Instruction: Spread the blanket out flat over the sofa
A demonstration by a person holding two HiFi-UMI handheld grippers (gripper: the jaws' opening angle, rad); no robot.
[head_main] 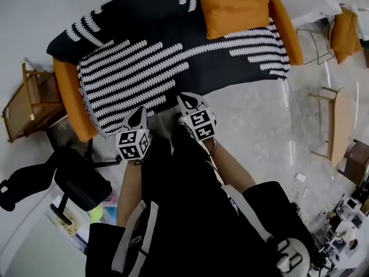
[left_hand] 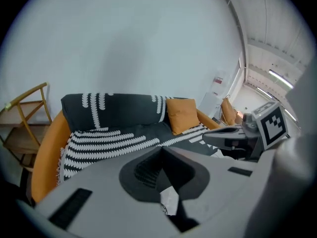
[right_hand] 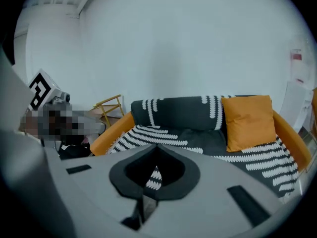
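Observation:
The black blanket with white stripes (head_main: 167, 56) lies over the seat and backrest of the orange sofa (head_main: 72, 97). An orange cushion (head_main: 233, 7) leans on the backrest at the right. My left gripper (head_main: 140, 111) and right gripper (head_main: 187, 100) hover side by side just in front of the seat's front edge, apart from the cloth. Both are shut with nothing between the jaws. The left gripper view shows its closed tips (left_hand: 161, 150) pointing at the blanket (left_hand: 114, 138). The right gripper view shows its closed tips (right_hand: 157, 148) before the blanket (right_hand: 198, 138) and cushion (right_hand: 249, 120).
A wooden folding chair (head_main: 29, 105) stands left of the sofa. A black office chair (head_main: 63, 180) is near my left side. A wooden bench (head_main: 337, 126) and another orange seat (head_main: 346, 33) stand to the right on the pale floor.

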